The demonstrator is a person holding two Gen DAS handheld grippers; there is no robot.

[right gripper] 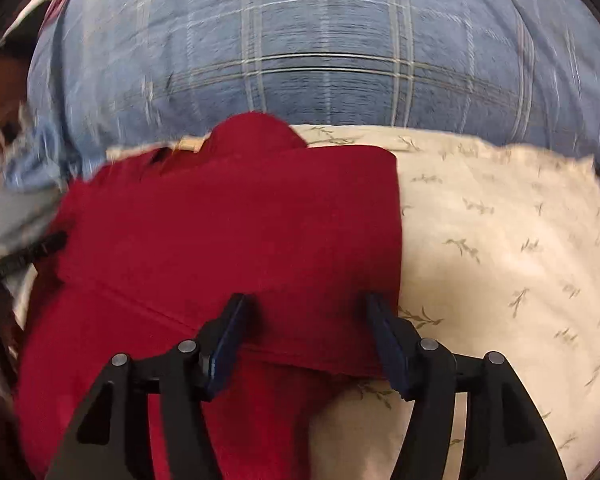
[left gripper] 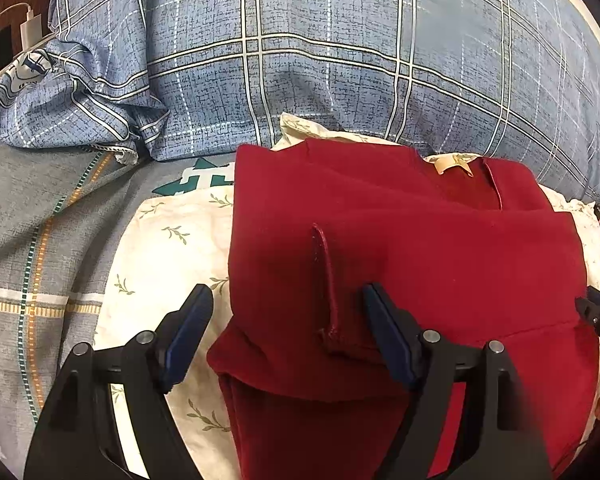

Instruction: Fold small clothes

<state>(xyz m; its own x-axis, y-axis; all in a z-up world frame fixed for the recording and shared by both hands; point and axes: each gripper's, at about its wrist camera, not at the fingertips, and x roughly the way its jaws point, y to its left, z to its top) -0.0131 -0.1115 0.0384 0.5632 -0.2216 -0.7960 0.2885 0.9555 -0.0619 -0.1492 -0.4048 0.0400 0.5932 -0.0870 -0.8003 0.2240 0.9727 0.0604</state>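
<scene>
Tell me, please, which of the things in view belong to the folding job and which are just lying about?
Belonging to the job:
red garment, partly folded
left gripper, open
right gripper, open
cream leaf-print cloth beneath the garment

Just lying about:
blue plaid pillow
grey striped sheet
white charger at the far left

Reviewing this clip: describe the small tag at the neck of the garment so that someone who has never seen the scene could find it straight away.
Start at the big blue plaid duvet across the back of the bed. In front of it a red garment lies folded on a cream pillow with a leaf print. At the garment's far edge, in the neck opening, sits the tan label, the only pale patch on the plain red cloth.
</scene>
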